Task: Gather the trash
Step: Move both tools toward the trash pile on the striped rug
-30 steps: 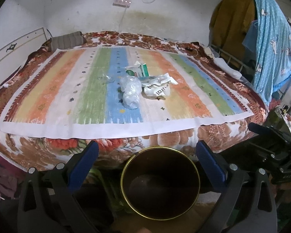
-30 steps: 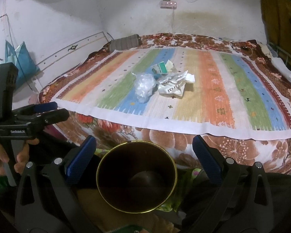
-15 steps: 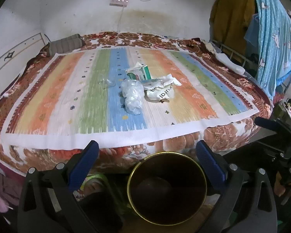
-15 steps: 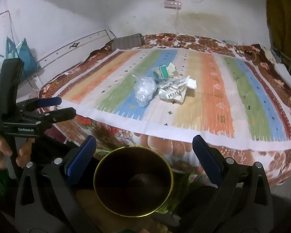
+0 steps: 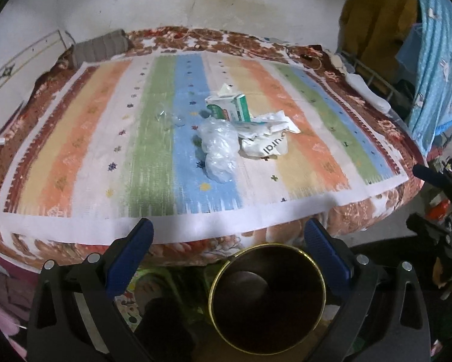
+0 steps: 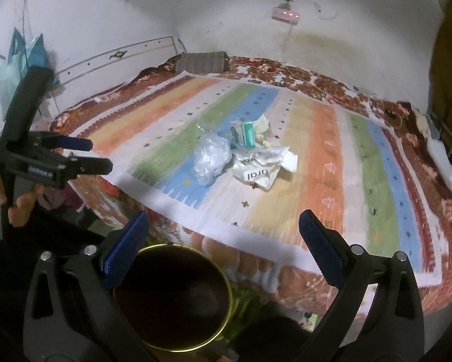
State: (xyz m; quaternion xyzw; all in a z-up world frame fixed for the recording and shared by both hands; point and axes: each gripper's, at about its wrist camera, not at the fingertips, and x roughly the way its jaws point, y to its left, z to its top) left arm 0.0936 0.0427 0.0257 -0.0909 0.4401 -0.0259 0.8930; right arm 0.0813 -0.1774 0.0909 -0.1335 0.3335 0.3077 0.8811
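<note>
A trash pile lies mid-bed on the striped sheet (image 5: 75, 138): a green-and-white carton (image 5: 229, 107), a crumpled clear plastic bag (image 5: 218, 147), a torn white paper bag (image 5: 265, 144) and a small clear scrap (image 5: 168, 117). My left gripper (image 5: 227, 232) is open and empty, short of the bed's near edge, above a dark gold-rimmed bin (image 5: 301, 301). My right gripper (image 6: 223, 221) is also open and empty, with the bin (image 6: 171, 316) below its left finger. The right wrist view shows the carton (image 6: 242, 132), plastic bag (image 6: 210, 158), paper bag (image 6: 259, 172) and the left gripper (image 6: 96, 154).
A grey pillow (image 5: 100, 46) lies at the bed's far left corner. Blue and mustard clothes (image 5: 437, 45) hang over a metal rack at the right. A blue bag (image 6: 17, 69) hangs on the left wall. A hand (image 6: 20, 208) holds the left gripper's handle.
Both grippers have risen and moved closer to the bed, so the trash pile looks nearer. The bin has shifted right in the left wrist view. Both stay open.
</note>
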